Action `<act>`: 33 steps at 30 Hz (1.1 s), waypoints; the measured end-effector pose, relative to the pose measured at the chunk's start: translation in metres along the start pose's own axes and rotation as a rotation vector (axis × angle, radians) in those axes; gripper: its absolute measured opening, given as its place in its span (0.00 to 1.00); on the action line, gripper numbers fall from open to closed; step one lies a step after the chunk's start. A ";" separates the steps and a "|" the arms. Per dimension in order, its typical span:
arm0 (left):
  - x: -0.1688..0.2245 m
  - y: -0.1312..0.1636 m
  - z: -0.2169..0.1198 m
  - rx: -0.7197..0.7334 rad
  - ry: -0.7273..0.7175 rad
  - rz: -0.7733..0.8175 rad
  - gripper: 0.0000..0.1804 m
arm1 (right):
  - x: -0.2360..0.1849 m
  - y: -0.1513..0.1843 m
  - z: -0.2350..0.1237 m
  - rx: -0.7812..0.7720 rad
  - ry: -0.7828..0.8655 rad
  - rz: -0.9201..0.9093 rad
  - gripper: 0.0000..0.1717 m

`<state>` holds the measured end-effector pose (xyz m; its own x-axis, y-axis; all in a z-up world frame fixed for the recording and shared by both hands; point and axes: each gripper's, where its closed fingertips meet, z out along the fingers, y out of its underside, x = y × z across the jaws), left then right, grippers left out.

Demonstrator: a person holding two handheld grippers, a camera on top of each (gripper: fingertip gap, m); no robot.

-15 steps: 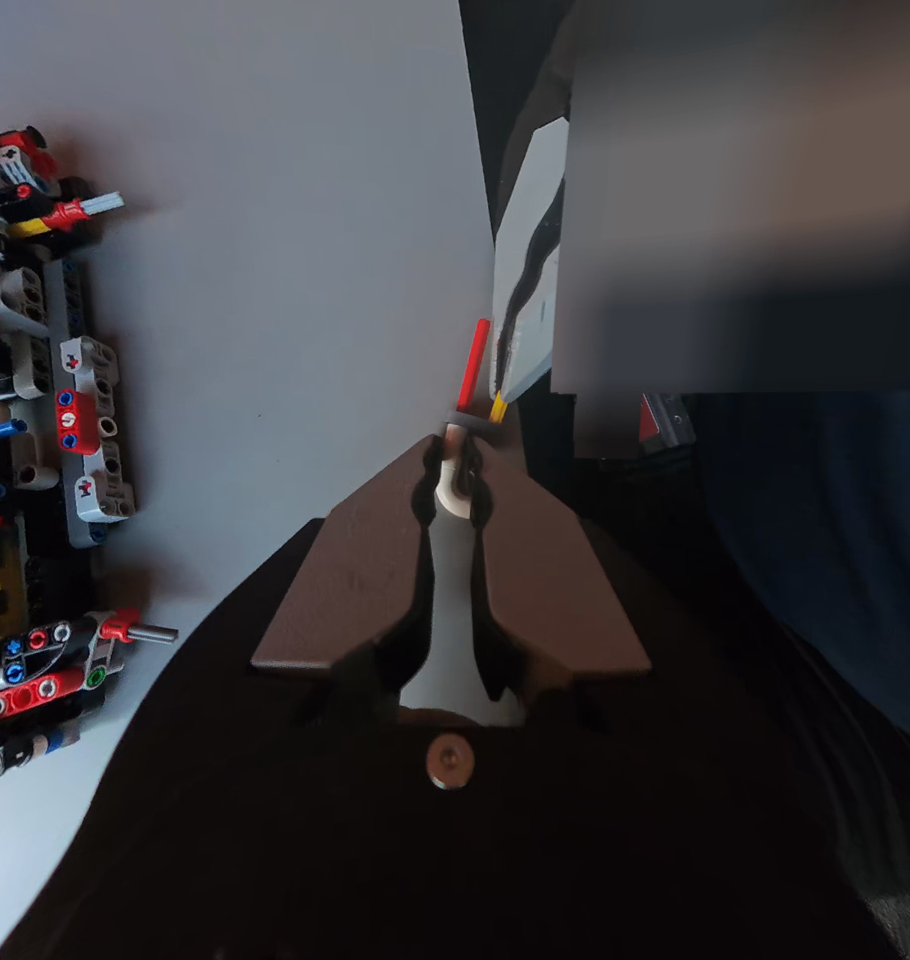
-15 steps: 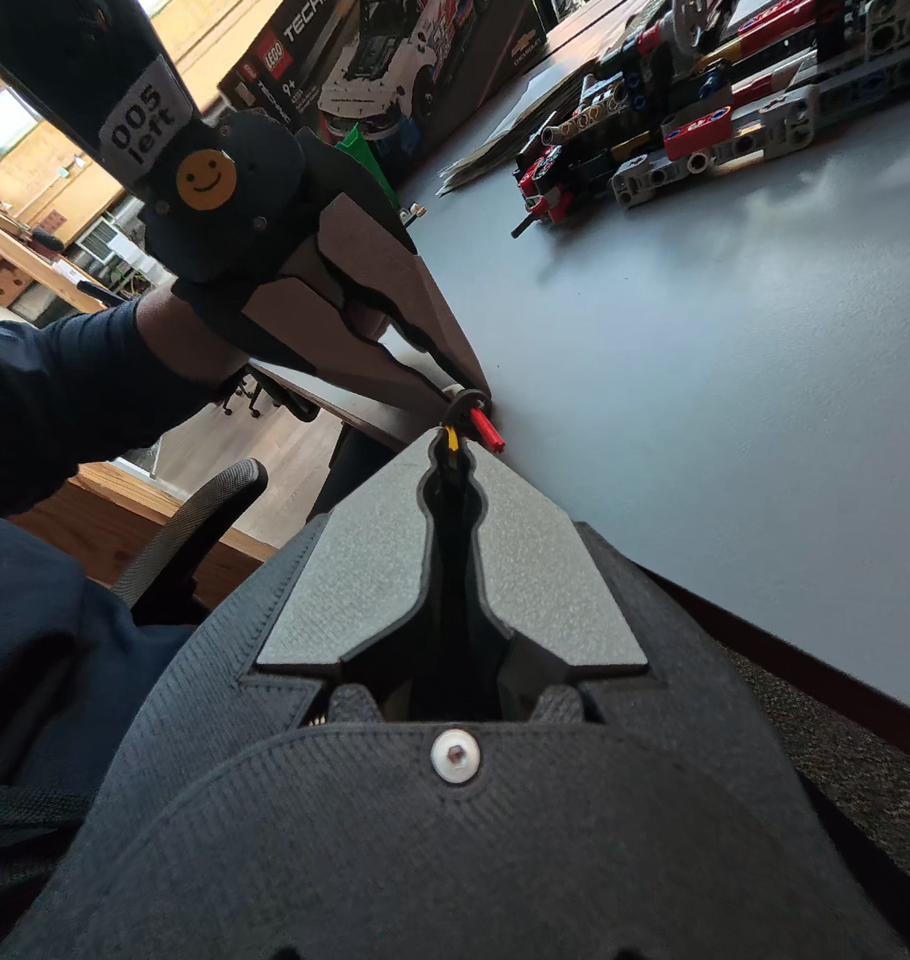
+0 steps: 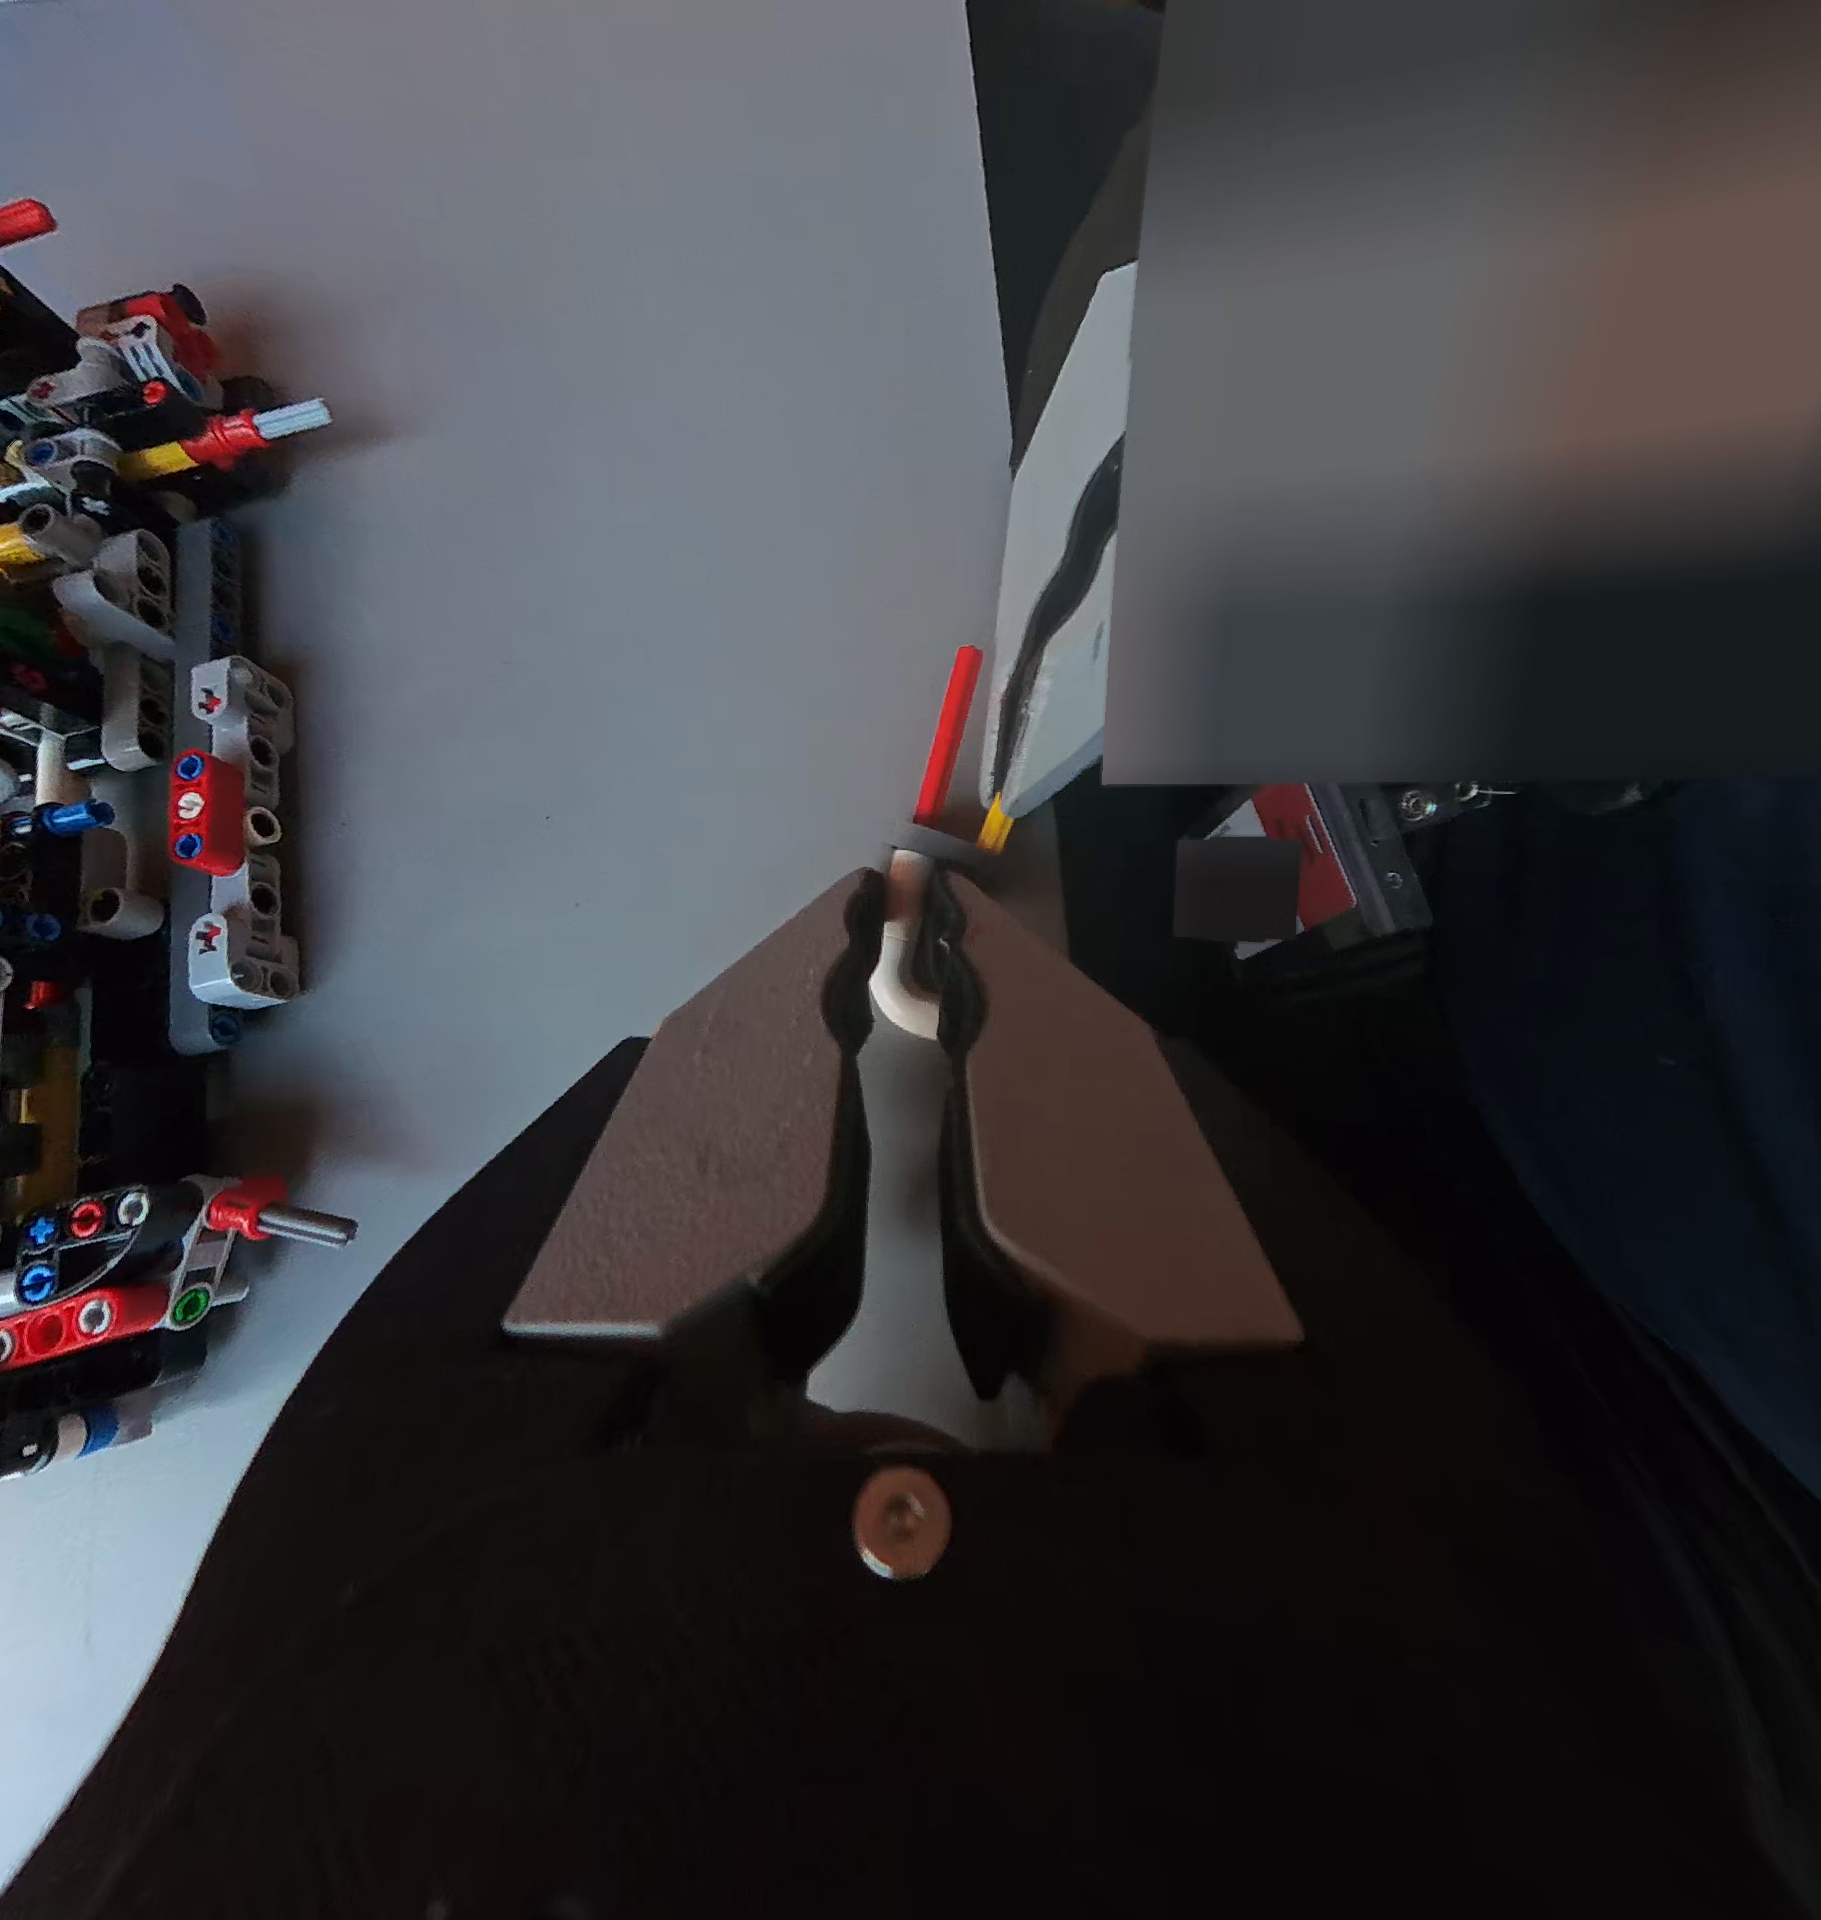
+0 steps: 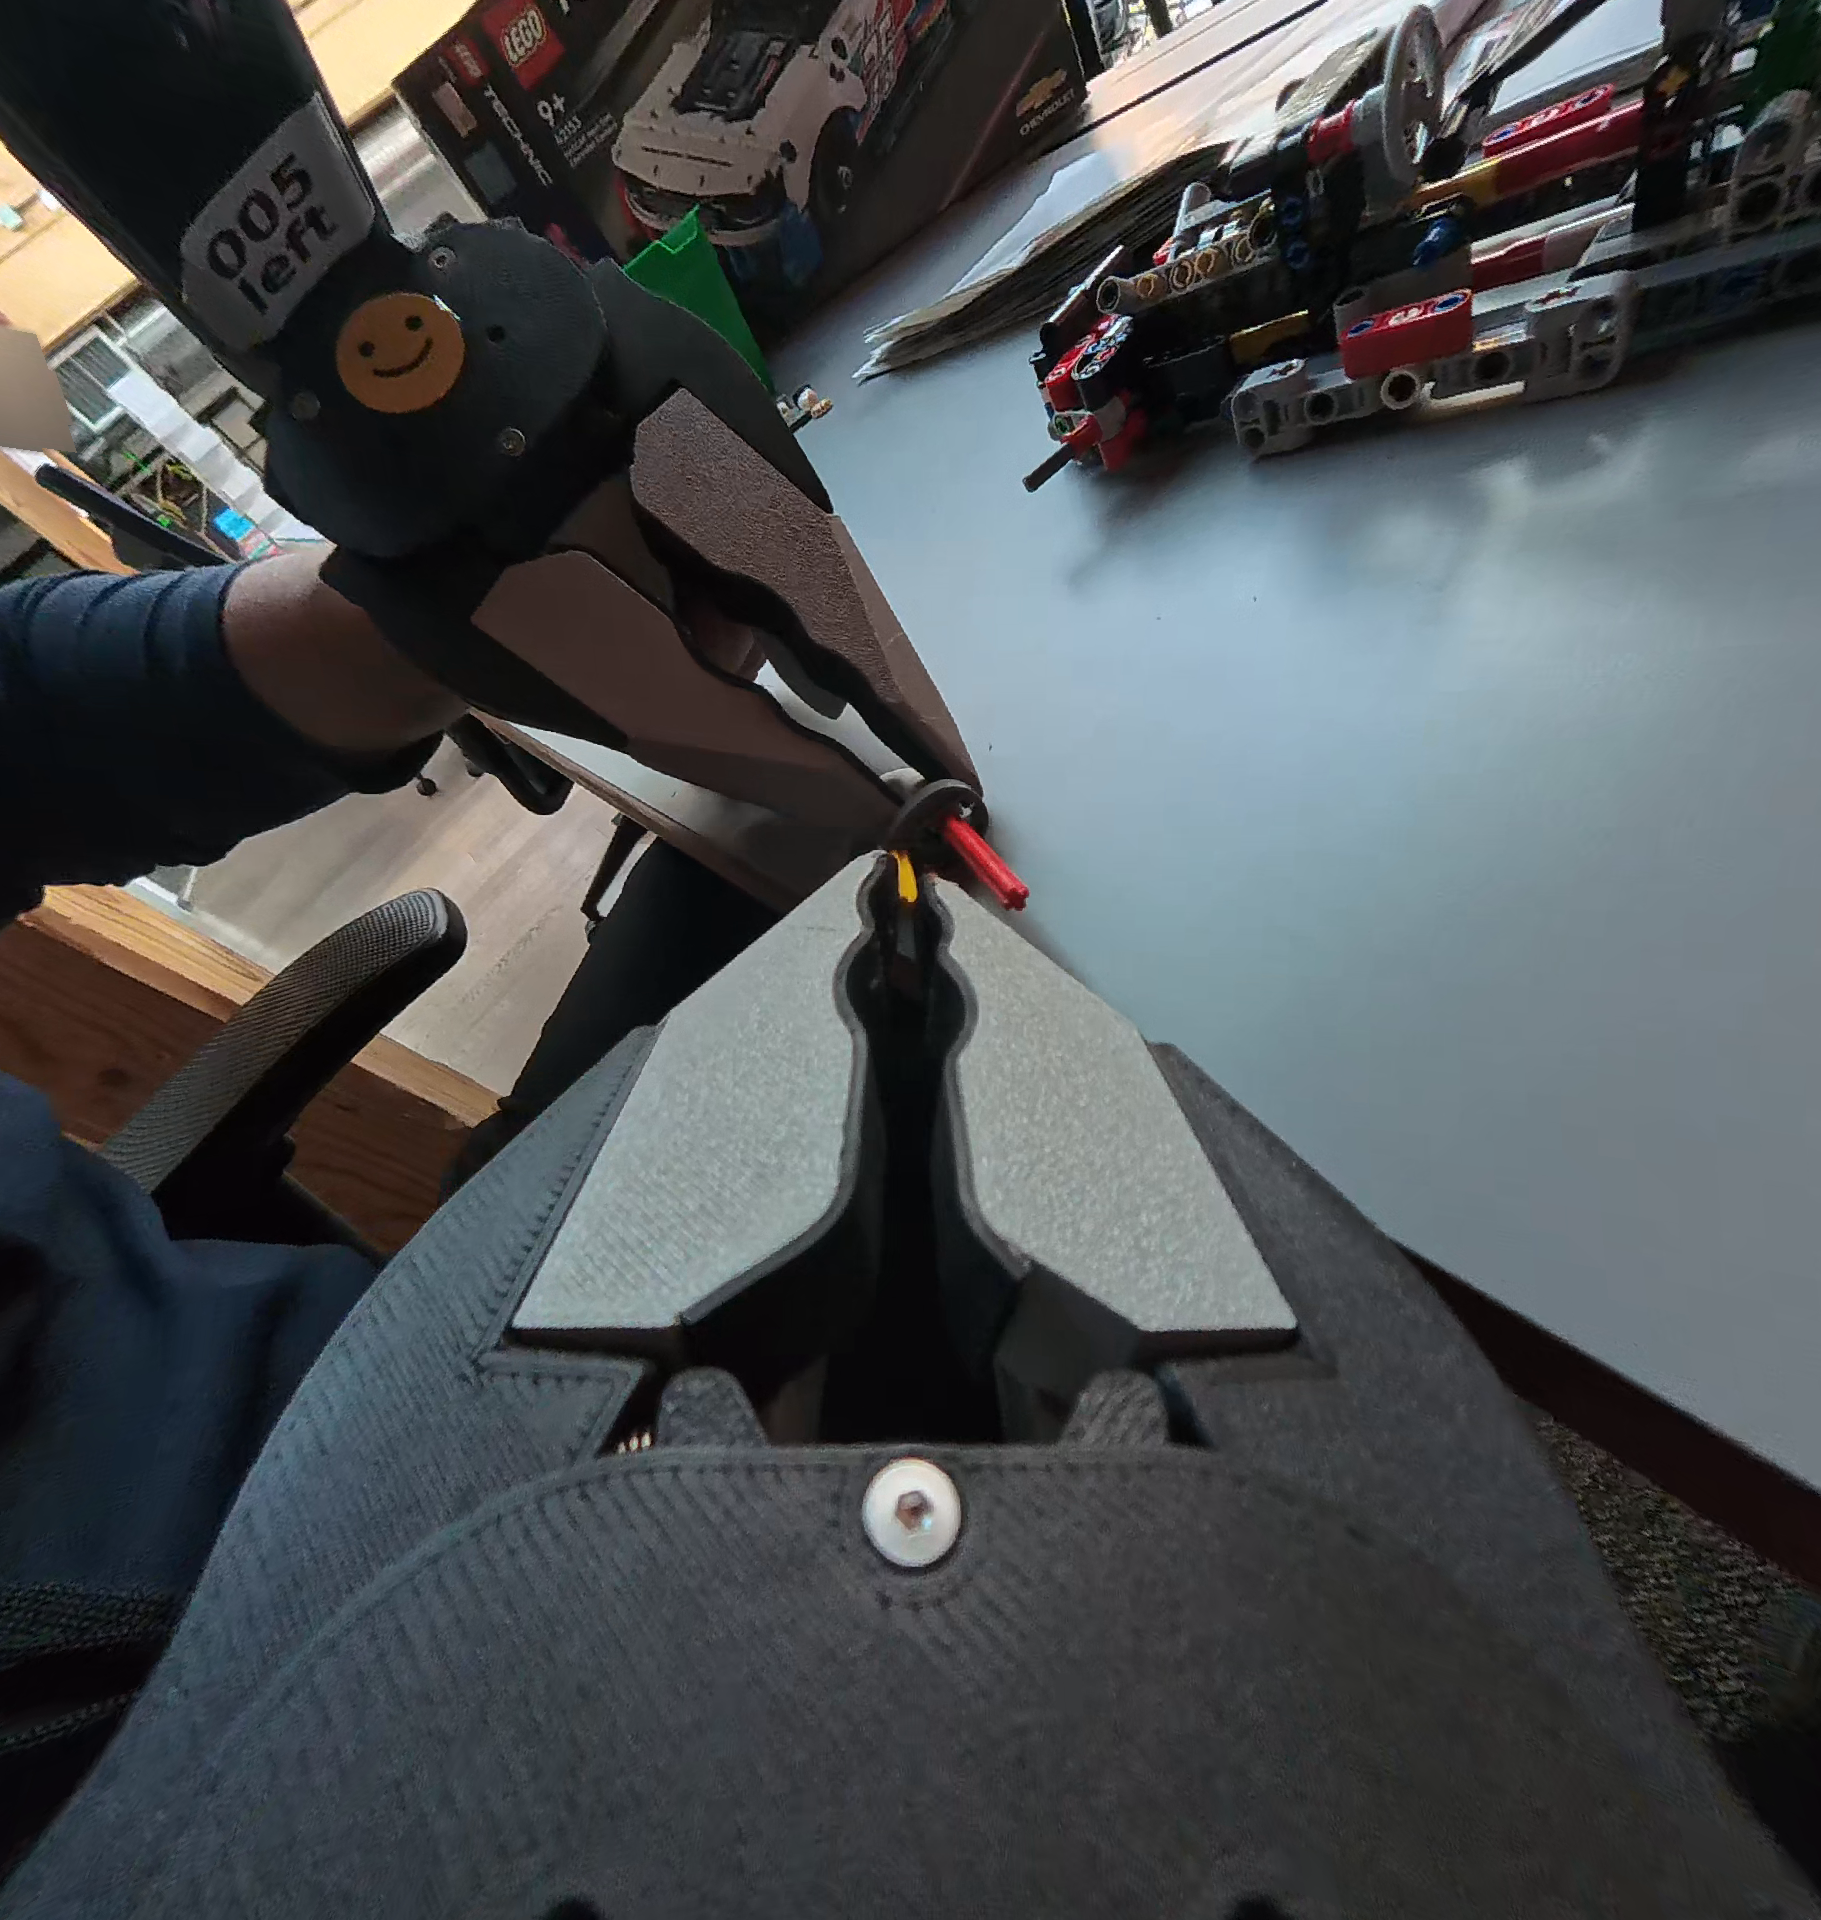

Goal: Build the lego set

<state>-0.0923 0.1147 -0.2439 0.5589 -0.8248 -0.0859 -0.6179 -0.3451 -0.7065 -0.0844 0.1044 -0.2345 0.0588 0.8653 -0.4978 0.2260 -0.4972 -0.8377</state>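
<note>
While my left tongs (image 4: 921, 795) pinch the small, light, rigid disc assembly (image 4: 937, 816), my right tongs (image 4: 901, 883) clamp its slippery yellow axle (image 4: 904, 876).

Office or workshop: grey desk (image 4: 1405, 831), mesh chair (image 4: 262, 1018), toy-brick box (image 4: 740, 135)

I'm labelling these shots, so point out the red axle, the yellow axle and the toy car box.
red axle (image 3: 947, 732), left wrist view, mid-shaft.
yellow axle (image 4: 903, 878), right wrist view, exposed tip.
toy car box (image 4: 781, 114), right wrist view, printed front.
</note>
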 end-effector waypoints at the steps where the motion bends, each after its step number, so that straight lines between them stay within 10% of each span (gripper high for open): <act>1: 0.000 0.000 0.000 -0.002 -0.007 0.002 0.03 | 0.000 0.000 0.000 0.004 0.004 -0.001 0.01; 20: -0.004 -0.005 0.005 0.002 -0.121 0.019 0.03 | 0.008 -0.011 -0.005 0.097 -0.023 0.099 0.01; 33: -0.046 -0.010 -0.013 0.140 -0.202 -0.402 0.03 | 0.021 -0.035 -0.008 -0.041 0.228 -0.380 0.13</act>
<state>-0.1191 0.1507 -0.2236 0.8439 -0.5292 0.0885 -0.2577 -0.5443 -0.7983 -0.0833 0.1403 -0.2135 0.1759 0.9803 -0.0899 0.3108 -0.1420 -0.9398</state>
